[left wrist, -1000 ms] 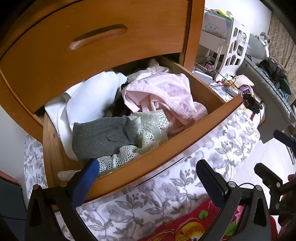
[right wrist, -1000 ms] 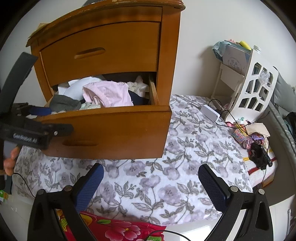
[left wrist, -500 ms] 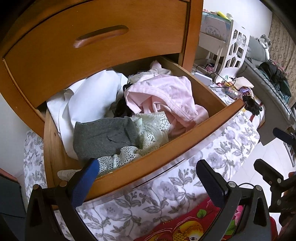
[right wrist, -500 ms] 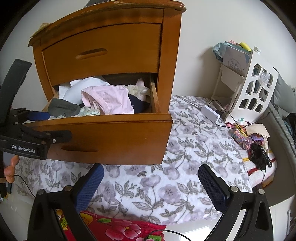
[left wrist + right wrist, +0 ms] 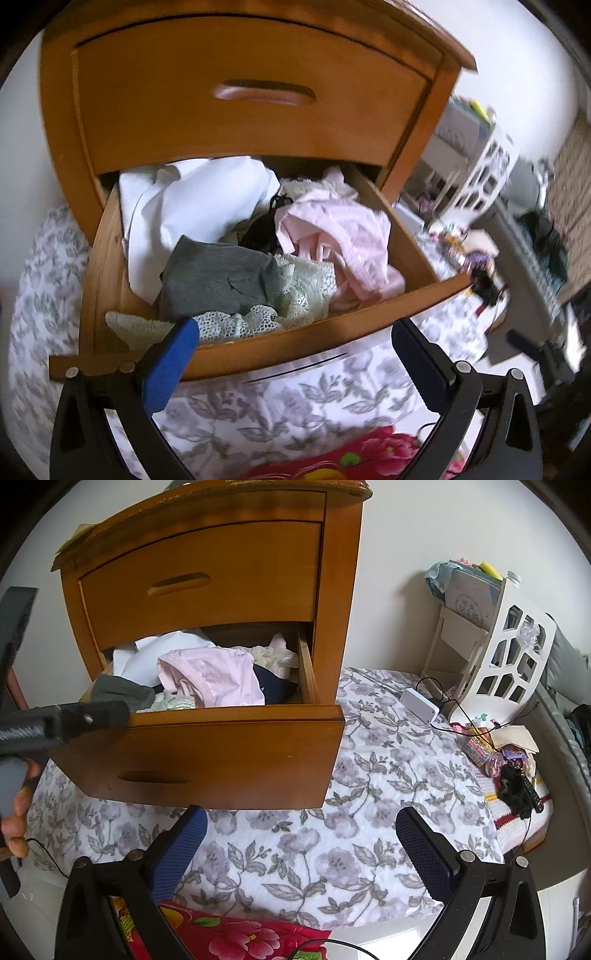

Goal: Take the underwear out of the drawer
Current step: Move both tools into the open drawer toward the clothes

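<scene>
The lower wooden drawer (image 5: 280, 350) (image 5: 236, 753) of the bedside cabinet stands pulled out, full of clothes. Inside lie a grey piece (image 5: 218, 277), pale green lace underwear (image 5: 303, 291), a pink garment (image 5: 347, 236) (image 5: 214, 675), a white garment (image 5: 192, 199) and something black (image 5: 262, 229). My left gripper (image 5: 295, 350) is open just in front of the drawer's front panel, its blue left finger over the lace edge. My right gripper (image 5: 299, 838) is open and holds nothing, lower down over the flowered bedspread (image 5: 369, 794), well short of the drawer.
The upper drawer (image 5: 199, 579) is shut. A white lattice rack (image 5: 509, 650), a white box with cables (image 5: 421, 705) and small clutter (image 5: 498, 753) lie right of the cabinet. A red flowered cloth (image 5: 236, 938) is at the near edge. A hand (image 5: 18, 812) holds the left tool.
The left gripper has risen and swung left, so it looks down into the drawer more squarely. The right gripper has moved a little closer to the cabinet. Both stay open.
</scene>
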The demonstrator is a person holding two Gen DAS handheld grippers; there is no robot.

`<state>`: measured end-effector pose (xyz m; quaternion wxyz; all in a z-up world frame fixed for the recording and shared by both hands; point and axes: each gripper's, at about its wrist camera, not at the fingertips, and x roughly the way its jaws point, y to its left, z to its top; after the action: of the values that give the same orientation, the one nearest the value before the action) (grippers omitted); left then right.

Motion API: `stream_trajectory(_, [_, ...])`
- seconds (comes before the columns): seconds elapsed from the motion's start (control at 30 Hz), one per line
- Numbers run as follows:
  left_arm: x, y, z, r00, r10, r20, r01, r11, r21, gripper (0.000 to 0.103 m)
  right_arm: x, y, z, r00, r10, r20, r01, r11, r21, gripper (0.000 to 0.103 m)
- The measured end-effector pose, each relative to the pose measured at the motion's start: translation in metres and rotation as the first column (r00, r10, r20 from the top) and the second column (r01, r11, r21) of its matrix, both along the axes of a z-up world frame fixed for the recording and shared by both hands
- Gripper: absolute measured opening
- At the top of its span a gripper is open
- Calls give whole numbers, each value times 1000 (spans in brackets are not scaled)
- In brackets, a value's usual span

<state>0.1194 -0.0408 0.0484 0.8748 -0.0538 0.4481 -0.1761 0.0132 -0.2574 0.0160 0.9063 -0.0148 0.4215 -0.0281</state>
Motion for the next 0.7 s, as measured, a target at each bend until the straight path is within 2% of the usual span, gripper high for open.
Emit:
stream_trajectory(0.17, [-13, 24, 24, 994, 82, 71, -78, 995, -58, 103, 5, 0, 1, 1000, 2, 12, -2, 1000, 3, 103])
stream_trajectory(0.37, [-25, 59, 50, 960, 220, 174, -217, 975, -40, 103, 9, 0, 13, 998, 13, 69, -16, 999, 48, 103])
stream_trajectory(0.53, [-25, 91, 53, 937, 303, 174, -298, 953, -53, 103, 19, 6, 24, 993, 43, 106, -52, 995, 87, 103])
stream_trajectory(0.7, [-11, 104, 38, 931, 348, 107, -344, 937, -57, 103, 31, 16, 20, 990, 90, 105, -104, 986, 133, 103])
